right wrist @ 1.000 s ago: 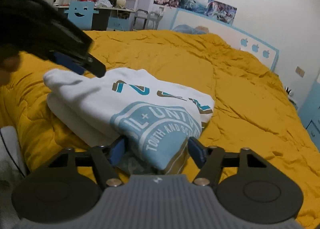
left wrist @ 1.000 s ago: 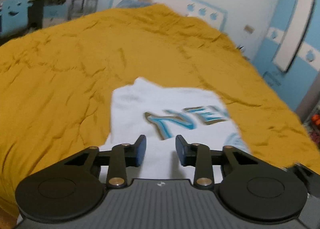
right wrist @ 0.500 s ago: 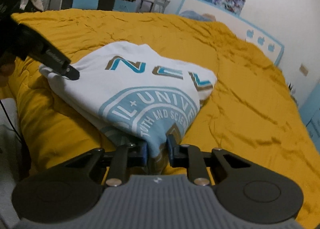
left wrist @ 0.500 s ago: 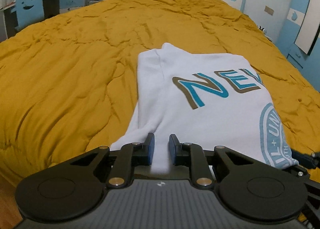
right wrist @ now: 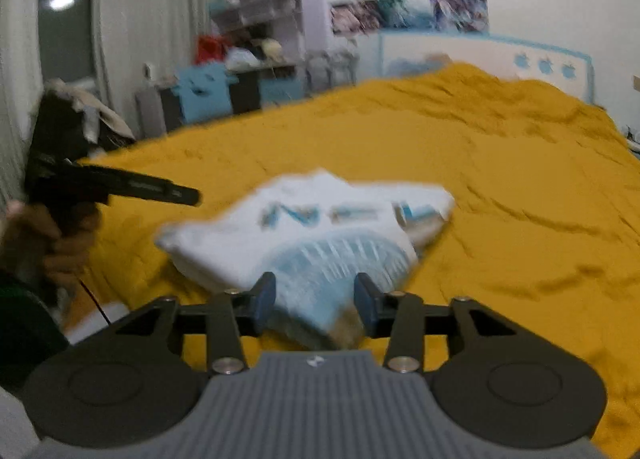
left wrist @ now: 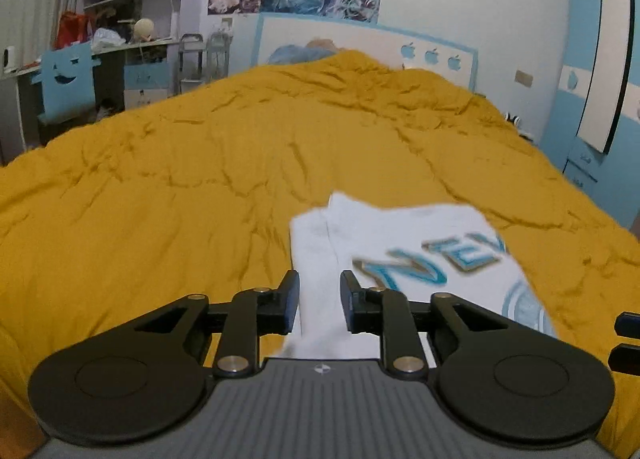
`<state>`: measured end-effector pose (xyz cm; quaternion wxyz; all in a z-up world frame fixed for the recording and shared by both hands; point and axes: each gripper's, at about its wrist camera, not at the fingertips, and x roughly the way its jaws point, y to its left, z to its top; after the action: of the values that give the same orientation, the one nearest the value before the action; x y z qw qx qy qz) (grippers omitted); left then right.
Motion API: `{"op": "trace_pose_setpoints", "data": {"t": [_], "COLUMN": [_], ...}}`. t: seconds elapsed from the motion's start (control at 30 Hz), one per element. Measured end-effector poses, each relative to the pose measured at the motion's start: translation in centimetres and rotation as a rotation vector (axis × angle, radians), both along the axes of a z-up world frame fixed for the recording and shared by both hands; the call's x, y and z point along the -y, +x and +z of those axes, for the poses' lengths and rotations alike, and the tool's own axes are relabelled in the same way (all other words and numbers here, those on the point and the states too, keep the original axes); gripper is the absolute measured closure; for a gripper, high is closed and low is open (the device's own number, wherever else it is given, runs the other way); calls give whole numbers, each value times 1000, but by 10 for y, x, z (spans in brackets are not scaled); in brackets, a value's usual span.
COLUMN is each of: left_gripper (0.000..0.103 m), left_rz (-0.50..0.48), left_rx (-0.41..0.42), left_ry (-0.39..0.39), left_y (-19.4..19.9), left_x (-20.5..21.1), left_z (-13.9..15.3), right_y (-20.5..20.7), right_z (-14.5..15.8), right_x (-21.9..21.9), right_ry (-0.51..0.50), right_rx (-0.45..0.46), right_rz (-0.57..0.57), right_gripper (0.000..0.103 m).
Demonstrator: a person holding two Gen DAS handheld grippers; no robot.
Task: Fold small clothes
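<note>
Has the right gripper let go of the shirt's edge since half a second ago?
Yes. The right gripper is opening: its pads, earlier pinched on the white T-shirt, now stand apart from the printed edge between them. Against the yellow bedspread, it has pulled back.

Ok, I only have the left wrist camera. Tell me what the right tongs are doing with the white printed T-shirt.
Observer: The right tongs are opening. The near corner of the folded white T-shirt with blue lettering, the part with the round blue crest, lies between the jaws, and the pads do not seem to press on it.
Operator: Now give me the left tongs as seen from the side.
Observer: The left tongs, opening too, hover above the mustard-yellow bedspread just off the shirt's left edge. From here they appear clear of the fabric.
</note>
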<state>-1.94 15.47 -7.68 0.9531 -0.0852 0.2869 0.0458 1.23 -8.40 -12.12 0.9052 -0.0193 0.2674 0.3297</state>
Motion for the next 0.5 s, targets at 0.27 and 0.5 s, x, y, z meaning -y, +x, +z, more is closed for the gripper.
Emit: {"op": "trace_pose_setpoints", "data": {"t": [0.27, 0.5], "left_gripper": [70, 46], "left_rz": [-67, -103], "left_rx": [-163, -330], "left_ry": [-89, -377], "left_y": [90, 157], "left_x": [-31, -88], "left_z": [-17, -57], "right_y": [75, 115], "right_z": [-3, -7], "right_x": [-41, -55], "right_ry": [-27, -11], "right_rx": [-71, -126], "right_rz": [-92, -143], "right_gripper": [92, 75]}}
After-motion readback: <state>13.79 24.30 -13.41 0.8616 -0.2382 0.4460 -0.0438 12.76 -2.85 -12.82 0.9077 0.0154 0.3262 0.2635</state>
